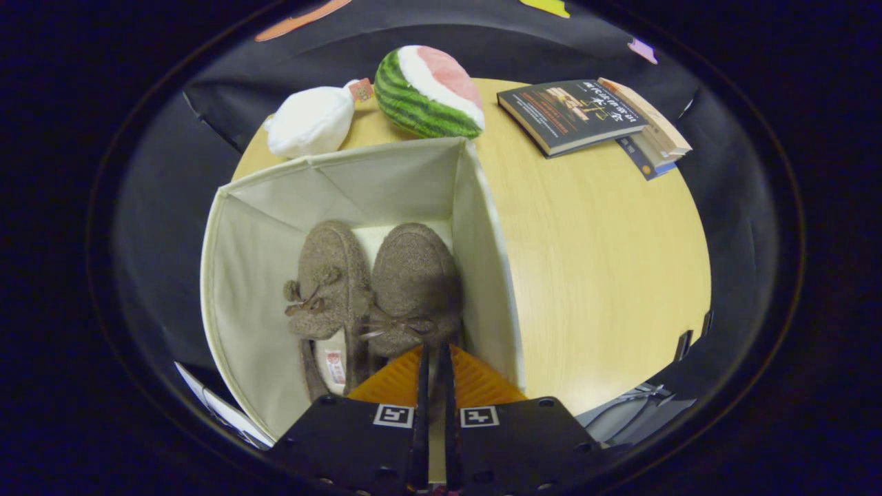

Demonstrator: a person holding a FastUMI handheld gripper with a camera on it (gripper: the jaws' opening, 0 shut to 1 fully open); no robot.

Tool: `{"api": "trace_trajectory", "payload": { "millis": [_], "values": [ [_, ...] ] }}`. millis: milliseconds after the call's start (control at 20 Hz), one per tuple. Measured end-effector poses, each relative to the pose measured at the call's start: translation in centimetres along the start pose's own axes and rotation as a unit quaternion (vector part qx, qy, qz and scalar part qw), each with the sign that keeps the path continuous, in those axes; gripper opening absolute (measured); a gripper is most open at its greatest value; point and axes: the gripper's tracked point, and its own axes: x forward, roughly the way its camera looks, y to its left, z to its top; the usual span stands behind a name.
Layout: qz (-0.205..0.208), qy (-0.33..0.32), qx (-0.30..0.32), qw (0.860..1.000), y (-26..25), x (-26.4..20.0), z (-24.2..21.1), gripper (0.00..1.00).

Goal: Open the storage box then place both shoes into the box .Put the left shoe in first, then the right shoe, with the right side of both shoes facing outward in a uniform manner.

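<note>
Inside the open storage box (262,234) on the tabletop (592,262), both shoes lie side by side, long axes running straight away from the gripper (434,358), whose jaws pinch the heel of the right-hand shoe (413,286) beside the other shoe (331,282).

Even, soft light; fisheye-bent edges.

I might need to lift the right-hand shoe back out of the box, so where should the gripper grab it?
Grip the right-hand shoe by its heel-end collar, coming straight down from above. It stands toe-down beside the other shoe, so the storage box blocks the sides. The gripper is nearly shut just over it.
</note>
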Motion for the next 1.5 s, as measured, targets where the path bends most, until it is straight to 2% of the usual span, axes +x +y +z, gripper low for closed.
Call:
{"api": "trace_trajectory", "payload": {
  "millis": [50,100,450,550,700,850,950,1050,1150,1250,1450,1500],
  "values": [
    [0.015,-0.004,-0.001,1.0,0.5,-0.6,-0.3,0.14],
    [0.015,-0.013,-0.004,1.0,0.3,-1.5,-0.3,0.27],
    [0.048,-0.109,0.002,0.993,-2.8,-9.2,0.5,0.51],
    [0.06,-0.133,0.015,0.989,-4.6,-11.7,0.5,0.62],
    [0.05,-0.189,0.018,0.98,-8.7,-15.0,1.6,0.81],
    [0.019,-0.252,0.02,0.967,-13.4,-19.1,2.9,0.93],
    [-0.006,-0.313,0.015,0.95,-16.7,-22.8,4.2,0.97],
    [-0.035,-0.379,0.003,0.925,-19.8,-27.0,5.4,0.97],
    [-0.046,-0.434,-0.001,0.9,-21.9,-31.1,5.9,0.97],
    [-0.037,-0.483,0.004,0.875,-23.4,-35.4,5.6,0.97],
    [-0.015,-0.582,0.009,0.813,-25.5,-42.1,5.4,0.96],
    [-0.004,-0.597,0.01,0.802,-25.4,-43.2,5.1,0.96]
  ]
}}
